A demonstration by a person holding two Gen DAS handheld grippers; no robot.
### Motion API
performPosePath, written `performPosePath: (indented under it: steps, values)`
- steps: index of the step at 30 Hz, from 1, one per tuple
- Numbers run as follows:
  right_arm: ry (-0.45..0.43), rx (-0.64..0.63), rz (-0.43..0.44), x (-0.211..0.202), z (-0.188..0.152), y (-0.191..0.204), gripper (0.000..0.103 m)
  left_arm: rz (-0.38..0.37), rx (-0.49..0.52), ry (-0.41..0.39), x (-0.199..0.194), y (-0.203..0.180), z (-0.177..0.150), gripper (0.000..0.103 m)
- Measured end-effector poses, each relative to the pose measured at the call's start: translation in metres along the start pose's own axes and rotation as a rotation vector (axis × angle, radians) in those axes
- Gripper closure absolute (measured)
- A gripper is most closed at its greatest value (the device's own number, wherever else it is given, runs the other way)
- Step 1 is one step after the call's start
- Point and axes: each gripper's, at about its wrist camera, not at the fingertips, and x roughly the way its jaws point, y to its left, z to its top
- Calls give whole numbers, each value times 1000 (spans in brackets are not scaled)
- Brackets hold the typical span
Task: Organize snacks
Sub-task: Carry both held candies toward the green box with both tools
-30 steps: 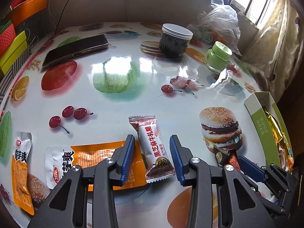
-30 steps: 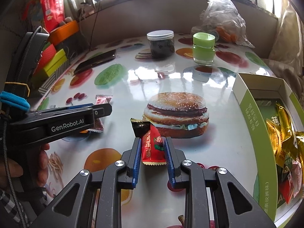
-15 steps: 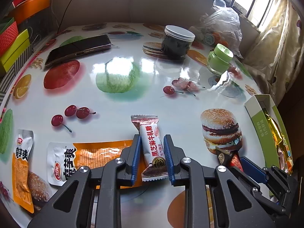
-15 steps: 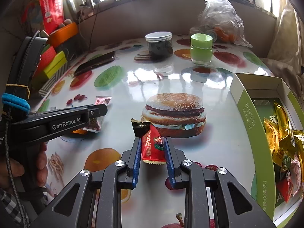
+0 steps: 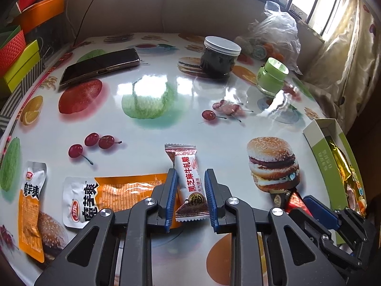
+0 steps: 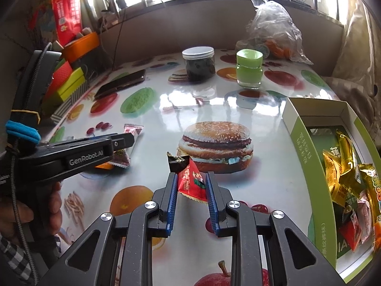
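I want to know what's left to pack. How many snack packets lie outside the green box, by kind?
Orange-and-white packets: 2
Pink-and-white candy: 1
Red candy: 1
Total: 4

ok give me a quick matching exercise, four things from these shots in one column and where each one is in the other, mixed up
Things:
1. white and brown nougat candy wrapper
2. red triangular candy packet
3. gold foil snack packets
4. dark smartphone

Places:
A. inside the green and white cardboard box
B. between the right gripper pads
C. flat on the fruit-print tablecloth, far left
D. between the left gripper pads

Pairs: 1-D, 2-B, 3-A, 4-C
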Motion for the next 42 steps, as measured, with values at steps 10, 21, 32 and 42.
performPosePath:
  steps: [10, 21, 32, 42]
  values:
    - [1, 7, -2, -1, 1, -4, 80, 7, 3, 24, 11, -3, 0, 78]
    - [-7, 11, -3, -3, 1, -5, 81, -3, -8, 11, 5, -2, -1, 83]
    - [-13, 27, -6, -12, -3, -15, 83, -22, 8, -27, -13, -11, -1, 83]
    - [61, -17, -27, 15, -6, -6, 59, -27, 11, -18, -14, -13, -3, 83]
